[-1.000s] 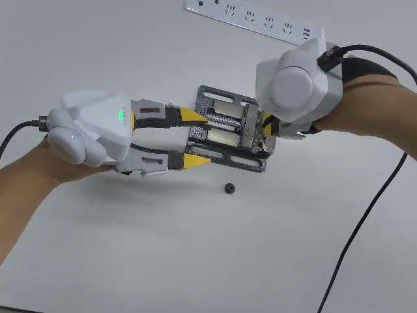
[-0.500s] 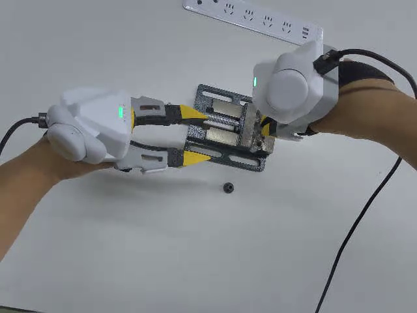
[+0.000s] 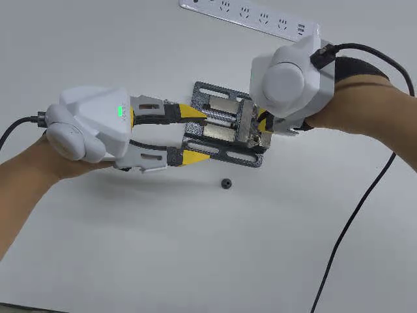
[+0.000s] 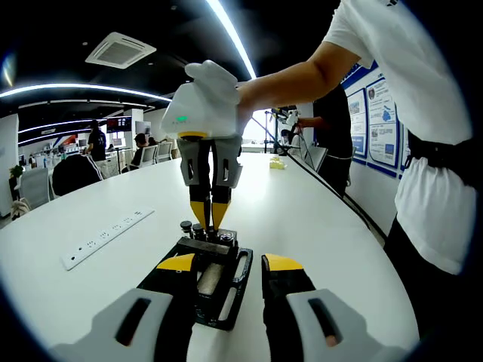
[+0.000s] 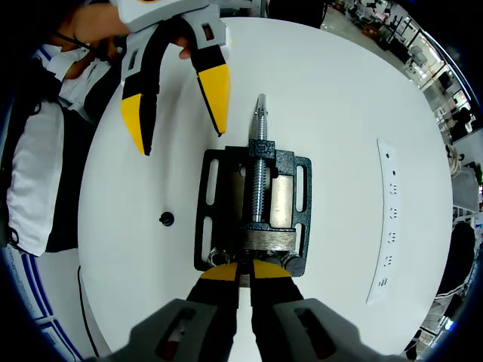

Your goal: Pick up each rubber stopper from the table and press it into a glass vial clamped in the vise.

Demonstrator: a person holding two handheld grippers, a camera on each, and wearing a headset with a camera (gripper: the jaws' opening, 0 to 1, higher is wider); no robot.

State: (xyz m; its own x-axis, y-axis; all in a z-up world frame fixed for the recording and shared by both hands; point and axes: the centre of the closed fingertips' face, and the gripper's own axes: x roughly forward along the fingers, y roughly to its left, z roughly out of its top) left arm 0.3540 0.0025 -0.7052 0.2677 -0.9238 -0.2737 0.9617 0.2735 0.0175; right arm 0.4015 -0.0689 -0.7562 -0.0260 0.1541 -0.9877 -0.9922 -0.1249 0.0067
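The vise [image 3: 225,134] is laid lengthwise left to right on the bench [image 3: 130,248], with its screw pointed left between the tips of the parted left claw [image 3: 201,134]. The right claw [image 5: 238,271] is held together at the vise's right end. A rubber stopper [image 3: 226,184] is seen on the bench, near side of the vise.

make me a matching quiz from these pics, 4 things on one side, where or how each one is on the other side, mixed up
Things
1. left gripper
2. right gripper
3. loose stopper
4. power strip

Places or states
a. lies alone on the table, beside the vise
b. jaws wide open at the vise's screw end
c. flat on the table beyond the vise
d. jaws nearly together over the vise's clamping end

Pairs: 1-b, 2-d, 3-a, 4-c
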